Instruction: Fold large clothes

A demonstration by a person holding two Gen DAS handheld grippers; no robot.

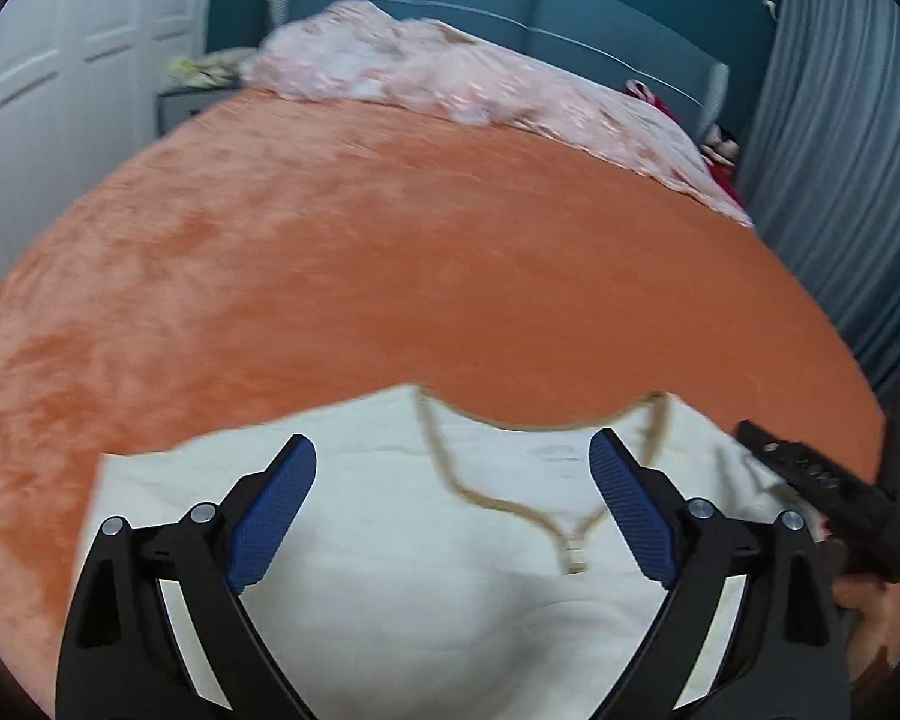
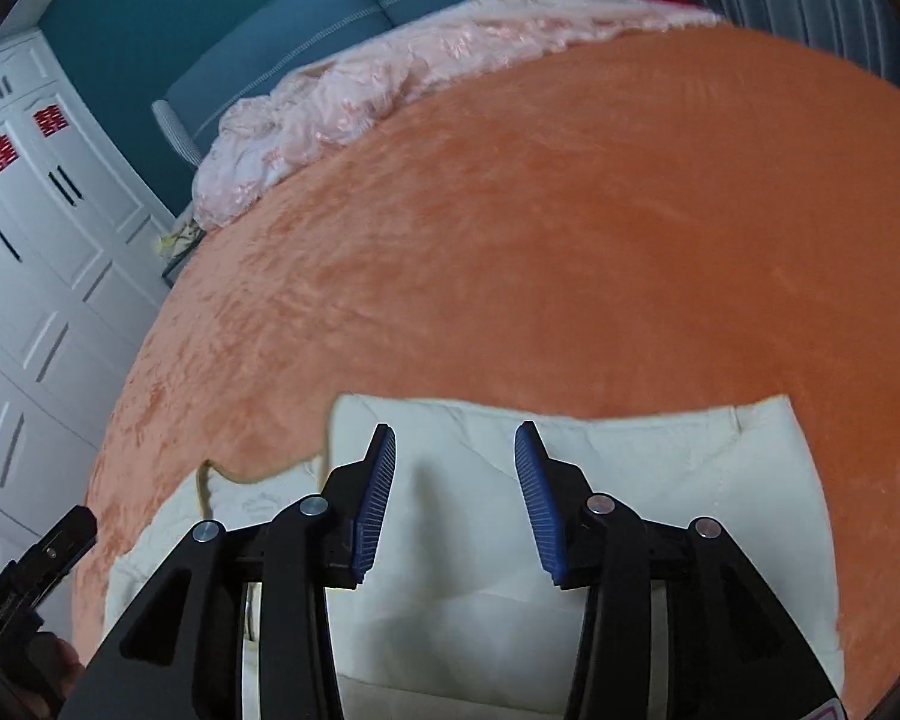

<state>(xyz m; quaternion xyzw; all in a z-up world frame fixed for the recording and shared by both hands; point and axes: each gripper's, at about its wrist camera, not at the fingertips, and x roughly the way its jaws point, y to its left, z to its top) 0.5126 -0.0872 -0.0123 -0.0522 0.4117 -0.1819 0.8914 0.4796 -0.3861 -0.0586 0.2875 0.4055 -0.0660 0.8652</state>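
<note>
Left gripper [image 1: 453, 501] spread wide, holding nothing, over cream garment [image 1: 450, 600] on orange blanket [image 1: 330, 270]; only this view shows tan V-neck trim [image 1: 510, 510], small neck label unreadable. Right gripper [image 2: 455, 498] parted, empty; its view alone shows red double-happiness decals [image 2: 51, 120] at 10 o'clock.

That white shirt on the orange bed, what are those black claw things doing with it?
A person is holding a gripper in each hand to fold a cream garment lying on the orange blanket. The left gripper hangs open over the tan-trimmed neckline. The right gripper hangs open over the other side, where the cloth looks folded over already. Neither is gripping the cloth right now. A pink quilt is bunched at the far end.
</note>
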